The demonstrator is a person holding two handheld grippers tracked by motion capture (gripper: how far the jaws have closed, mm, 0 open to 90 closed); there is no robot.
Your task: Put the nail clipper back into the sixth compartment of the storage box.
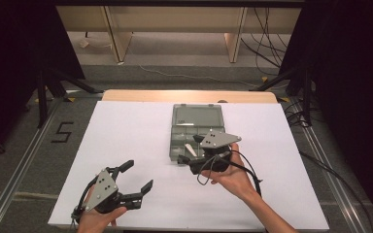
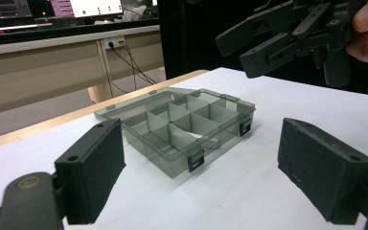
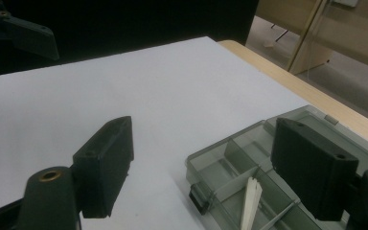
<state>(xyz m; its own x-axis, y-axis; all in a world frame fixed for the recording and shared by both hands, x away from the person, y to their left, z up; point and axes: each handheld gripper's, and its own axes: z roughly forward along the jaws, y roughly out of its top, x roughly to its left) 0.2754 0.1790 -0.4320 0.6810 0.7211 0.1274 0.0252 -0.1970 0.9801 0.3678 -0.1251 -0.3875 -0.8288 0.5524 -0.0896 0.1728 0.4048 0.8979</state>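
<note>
Compartment box (image 2: 182,132), smoke-tinted clear plastic, lying open mid-table on the white sheet (image 1: 141,145), lid folded flat behind the tray. Nearest the person, left gripper (image 1: 135,175) hovering over the sheet's near left part, well apart from the box, jaws spread wide, gripping nothing. Further in, right gripper (image 1: 190,148) hanging over the box's near edge, jaws also standing wide, nothing between them. Inside a middle compartment, a small white piece (image 3: 250,203) lying loose. Probably handling light and stiff, with smooth, slippery walls and thin dividers likely cracking under a hard squeeze; best pinching on the near front wall beside the two dark latches (image 2: 195,160), or across the lid's edge for closing.
</note>
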